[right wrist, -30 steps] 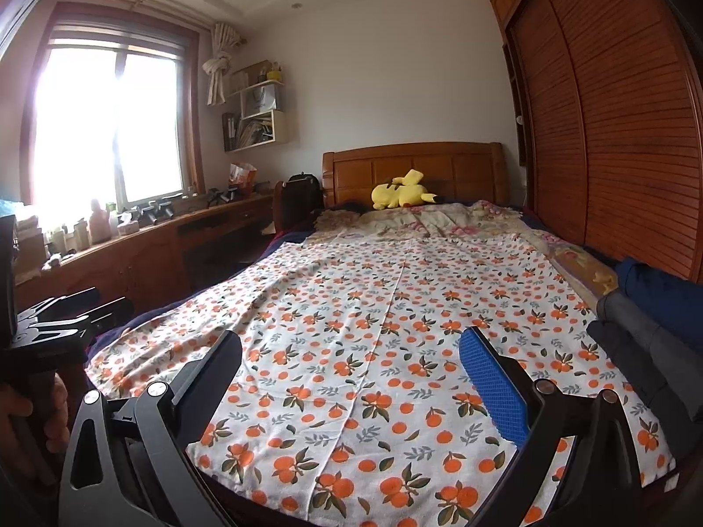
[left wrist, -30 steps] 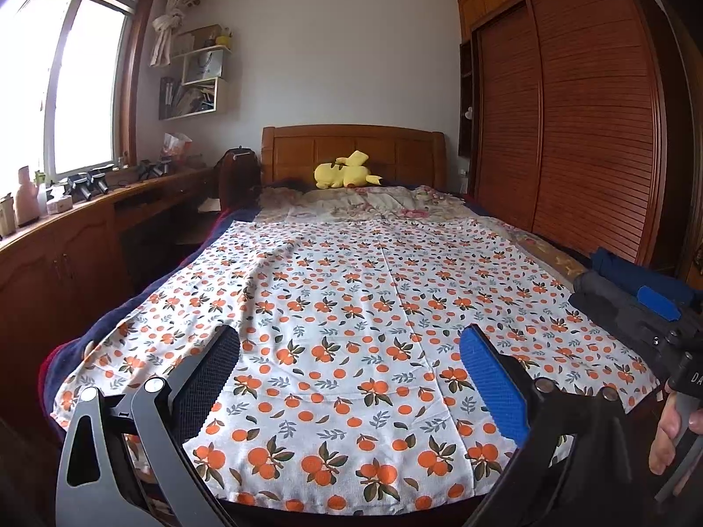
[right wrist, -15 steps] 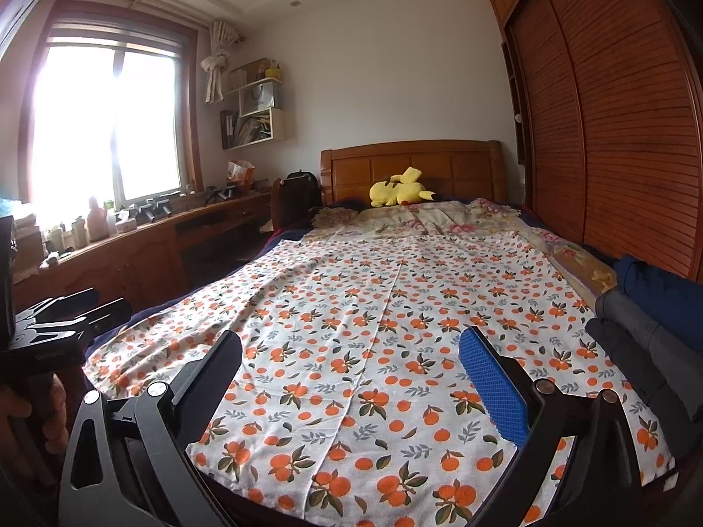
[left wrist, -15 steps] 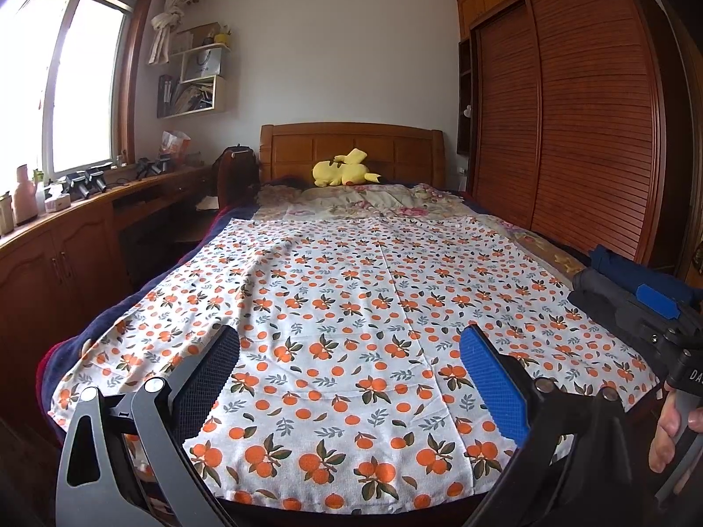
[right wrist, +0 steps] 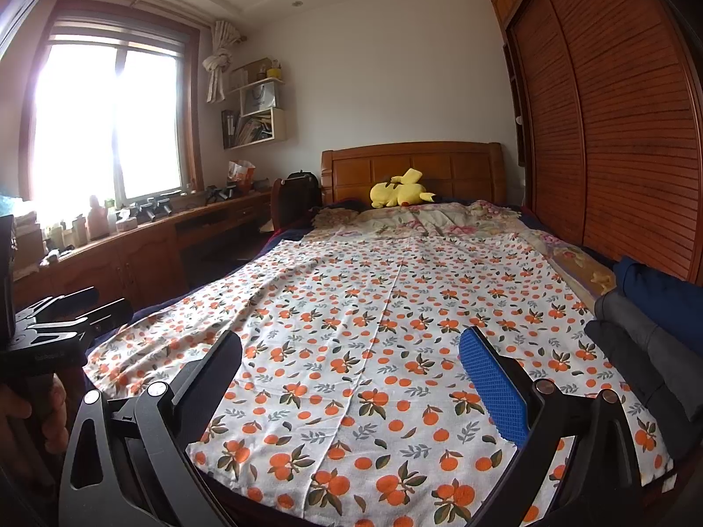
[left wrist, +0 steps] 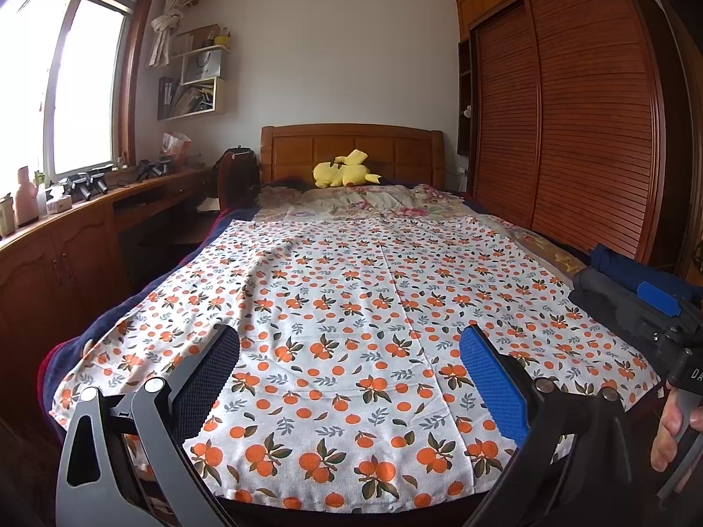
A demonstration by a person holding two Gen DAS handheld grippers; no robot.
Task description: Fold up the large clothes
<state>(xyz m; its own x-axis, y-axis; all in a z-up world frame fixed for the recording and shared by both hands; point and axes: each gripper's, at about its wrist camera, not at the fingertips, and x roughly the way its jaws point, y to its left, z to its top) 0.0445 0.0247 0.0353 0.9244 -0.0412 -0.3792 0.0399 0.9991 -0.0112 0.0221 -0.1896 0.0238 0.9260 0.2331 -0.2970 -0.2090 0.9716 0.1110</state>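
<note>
Bedroom, seen from the foot of the bed (left wrist: 281, 142). A large white cloth printed with oranges (left wrist: 351, 307) lay spread flat over the mattress, reaching from the near edge almost up to the floral bedding (left wrist: 373, 202) by the headboard. A centre seam ran down its length; a few soft ridges showed on its left half.

Left tool (left wrist: 351, 347) hovered above the cloth's near edge, released, jaws wide apart, nothing between them. One blue pad (left wrist: 492, 386) showed on its right finger; the left finger was dark. Right tool (right wrist: 351, 349) likewise hung over the near edge, spread wide and empty, with the cloth (right wrist: 386, 329) visible between its fingers. Whether either tool touched the fabric could not be told.

In the left wrist view the right tool's body appeared at far right with the person's hand (left wrist: 670, 430) on its grip. In the right wrist view the left tool's body sat at far left, held by the other hand (right wrist: 33, 413).

A yellow plush toy (left wrist: 342, 171) rested against the headboard. Folded dark garments (right wrist: 646, 342) were stacked at the bed's right edge, just beside the cloth. A wooden surface (left wrist: 88, 211) under the window carried bottles and small items. Slatted wardrobe doors (left wrist: 567, 131) stood along the right wall.
</note>
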